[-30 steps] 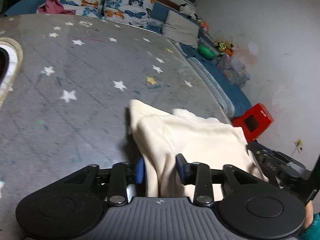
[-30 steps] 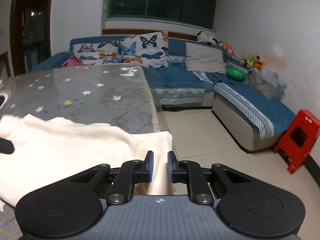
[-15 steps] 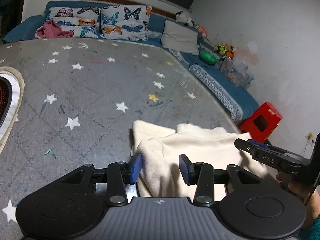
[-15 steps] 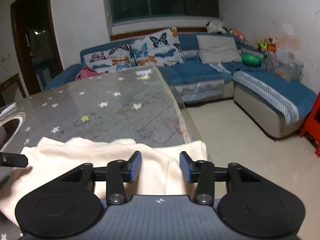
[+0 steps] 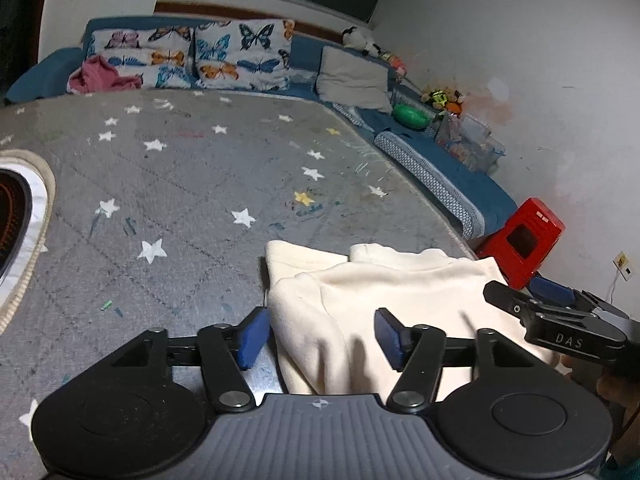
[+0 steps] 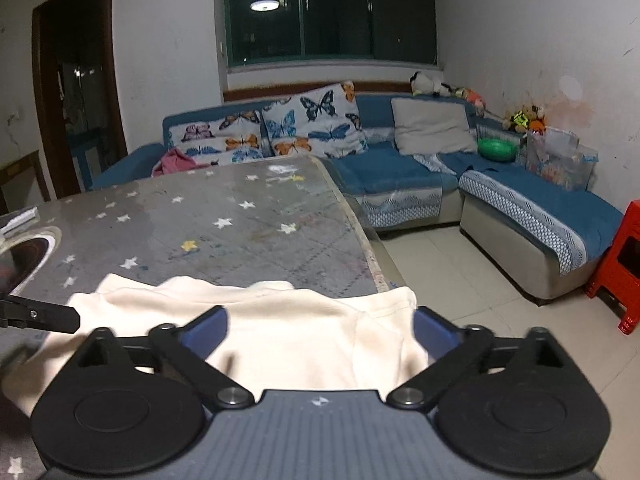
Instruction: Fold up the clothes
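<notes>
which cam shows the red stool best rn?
Left wrist. The red stool shows there almost whole, top and one side with its dark cutout, just past the table edge beyond the cream garment. The right wrist view catches only part of it, cut off by the right frame edge.

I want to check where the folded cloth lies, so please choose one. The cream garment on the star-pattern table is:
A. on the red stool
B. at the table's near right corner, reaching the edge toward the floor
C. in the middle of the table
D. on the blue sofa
B: the cream garment lies at the corner of the table, its right end reaching the edge beside the tiled floor.
</notes>
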`<act>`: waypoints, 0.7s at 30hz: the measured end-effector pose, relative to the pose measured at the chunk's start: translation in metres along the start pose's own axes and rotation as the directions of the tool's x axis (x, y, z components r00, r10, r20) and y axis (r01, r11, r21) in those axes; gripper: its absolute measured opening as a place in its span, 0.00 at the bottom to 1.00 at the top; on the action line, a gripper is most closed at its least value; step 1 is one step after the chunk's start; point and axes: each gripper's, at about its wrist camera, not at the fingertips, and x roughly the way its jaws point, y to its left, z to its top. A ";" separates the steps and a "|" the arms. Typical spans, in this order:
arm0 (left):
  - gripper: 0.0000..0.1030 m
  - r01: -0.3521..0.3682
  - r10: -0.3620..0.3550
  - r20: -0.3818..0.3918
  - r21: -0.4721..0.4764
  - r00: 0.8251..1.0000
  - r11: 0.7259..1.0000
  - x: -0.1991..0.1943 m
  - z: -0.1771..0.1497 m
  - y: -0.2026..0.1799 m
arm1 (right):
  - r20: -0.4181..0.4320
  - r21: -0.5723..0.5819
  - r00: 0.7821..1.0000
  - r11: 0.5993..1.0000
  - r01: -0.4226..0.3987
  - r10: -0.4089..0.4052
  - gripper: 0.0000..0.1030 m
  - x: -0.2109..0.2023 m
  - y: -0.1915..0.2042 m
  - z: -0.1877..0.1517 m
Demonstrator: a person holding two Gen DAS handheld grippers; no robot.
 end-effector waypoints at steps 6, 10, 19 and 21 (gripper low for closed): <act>0.74 -0.003 0.002 0.042 0.021 0.999 1.000 -0.019 -0.006 0.001 | 0.021 -0.019 1.000 1.000 0.014 -0.013 1.00 -0.016 0.018 -0.006; 0.80 -0.009 0.007 0.062 0.032 0.998 0.999 -0.029 -0.010 0.003 | 0.024 -0.054 0.999 0.998 0.028 -0.027 1.00 -0.024 0.031 -0.012; 0.91 -0.002 -0.002 0.084 0.045 0.996 0.999 -0.043 -0.021 0.006 | 0.070 0.018 0.995 0.998 0.066 -0.068 1.00 -0.042 0.042 -0.021; 0.95 -0.002 -0.003 0.089 0.055 0.996 0.998 -0.046 -0.024 0.005 | 0.067 0.047 0.995 0.996 0.070 -0.073 1.00 -0.043 0.042 -0.023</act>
